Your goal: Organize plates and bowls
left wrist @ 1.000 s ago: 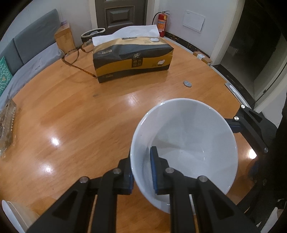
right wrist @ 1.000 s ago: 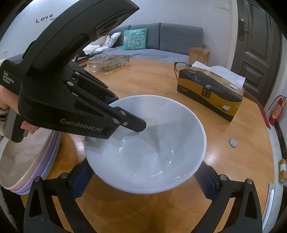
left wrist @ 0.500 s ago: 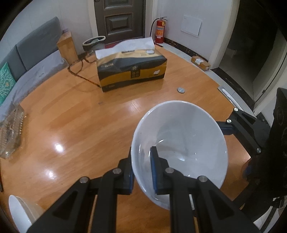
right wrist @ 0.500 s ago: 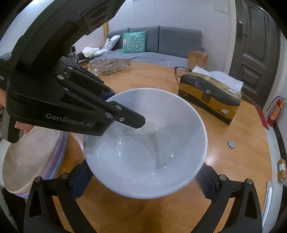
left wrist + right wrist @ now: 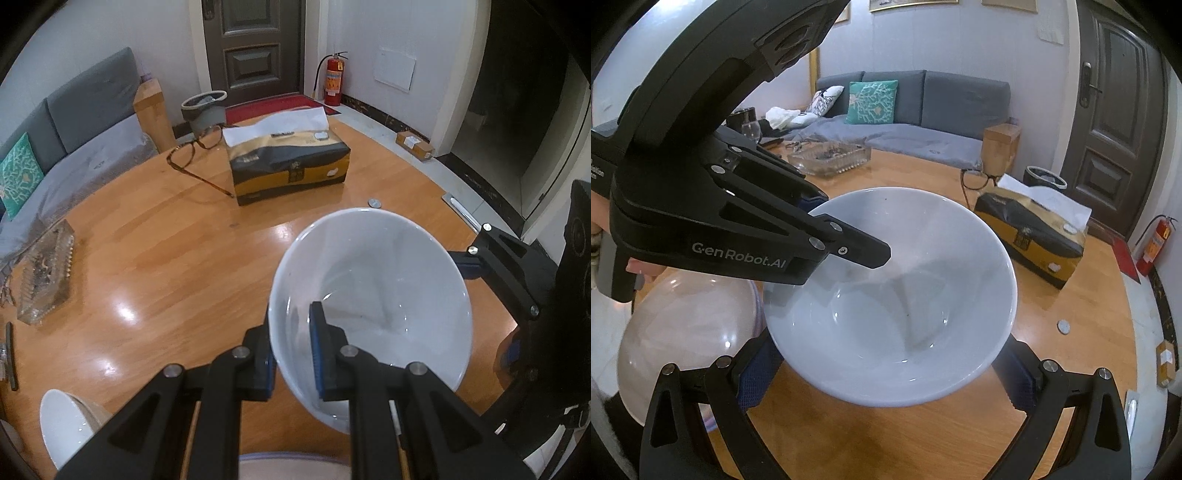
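A: The left tongs (image 5: 291, 347) pinch the near wall of the white bowl (image 5: 373, 295), one pad inside, one outside; the right tongs (image 5: 886, 373) stand wide, straddling it without contact.

B: What changed?

A: Over the last second the bowl has risen off the surface (image 5: 147, 258) (the tissue box (image 5: 290, 166) beyond it looks lower and farther away now), so I judge it's being carried toward the stacked plates (image 5: 687, 325) just left of it.

B: Count?

A: Two white bowls, counting the second bowl (image 5: 66, 424) further left; the plates I can't count exactly.
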A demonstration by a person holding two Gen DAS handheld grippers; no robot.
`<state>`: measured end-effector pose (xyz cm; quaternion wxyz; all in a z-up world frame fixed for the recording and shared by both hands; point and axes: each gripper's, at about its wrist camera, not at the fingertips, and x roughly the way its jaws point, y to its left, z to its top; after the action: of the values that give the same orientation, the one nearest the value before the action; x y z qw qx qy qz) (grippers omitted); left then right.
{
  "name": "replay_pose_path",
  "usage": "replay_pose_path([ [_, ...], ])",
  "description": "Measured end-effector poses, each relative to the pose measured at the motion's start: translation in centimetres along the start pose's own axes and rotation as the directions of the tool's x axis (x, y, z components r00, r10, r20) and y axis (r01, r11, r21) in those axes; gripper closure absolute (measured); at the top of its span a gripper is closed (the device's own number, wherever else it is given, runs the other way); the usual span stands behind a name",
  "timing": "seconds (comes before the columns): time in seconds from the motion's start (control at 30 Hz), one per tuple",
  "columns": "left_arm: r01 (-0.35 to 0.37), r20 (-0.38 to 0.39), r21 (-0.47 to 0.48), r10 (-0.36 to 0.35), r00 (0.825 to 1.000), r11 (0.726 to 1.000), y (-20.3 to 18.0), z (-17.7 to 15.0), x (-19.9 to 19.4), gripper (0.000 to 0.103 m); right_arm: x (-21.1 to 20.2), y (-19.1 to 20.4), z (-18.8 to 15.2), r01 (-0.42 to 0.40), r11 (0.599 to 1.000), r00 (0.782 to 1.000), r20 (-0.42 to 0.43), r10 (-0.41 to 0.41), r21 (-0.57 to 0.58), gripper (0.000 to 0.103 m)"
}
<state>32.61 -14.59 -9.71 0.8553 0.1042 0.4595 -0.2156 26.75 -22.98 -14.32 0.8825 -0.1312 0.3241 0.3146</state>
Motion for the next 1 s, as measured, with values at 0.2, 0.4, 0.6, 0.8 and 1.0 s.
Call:
replay_pose_path([
  [0.2,-0.004,0.021,-0.005,0.004,1.0,1.0,0.7,-0.3,-1.4,0.09,-0.6,1.1,1.0,0.008,1.0,1.0,0.014,-0.007,-0.01,0.004],
  [0.4,-0.006,0.035,-0.013,0.007,0.999,1.0,1.4,-0.8,-2.5,0.09,-0.9,2.2,1.9,0.012,1.0,1.0,0.026,-0.011,-0.018,0.004],
  [0.6,-0.014,0.047,-0.031,0.015,0.999,0.999,2.3,-1.3,-3.3,0.09,-1.0,3.0,2.7,0.005,1.0,0.999,0.047,-0.004,-0.011,0.004],
  [0.8,-0.025,0.057,-0.044,0.028,0.998,0.999,3.7,-2.0,-4.3,0.09,-0.7,4.3,3.6,-0.004,1.0,0.999,0.052,0.006,-0.023,0.004],
  [1.0,-0.034,0.065,-0.061,0.038,0.997,0.998,5.5,-2.8,-5.0,0.09,0.2,5.7,4.4,-0.013,0.999,0.999,0.051,0.014,-0.034,0.004],
])
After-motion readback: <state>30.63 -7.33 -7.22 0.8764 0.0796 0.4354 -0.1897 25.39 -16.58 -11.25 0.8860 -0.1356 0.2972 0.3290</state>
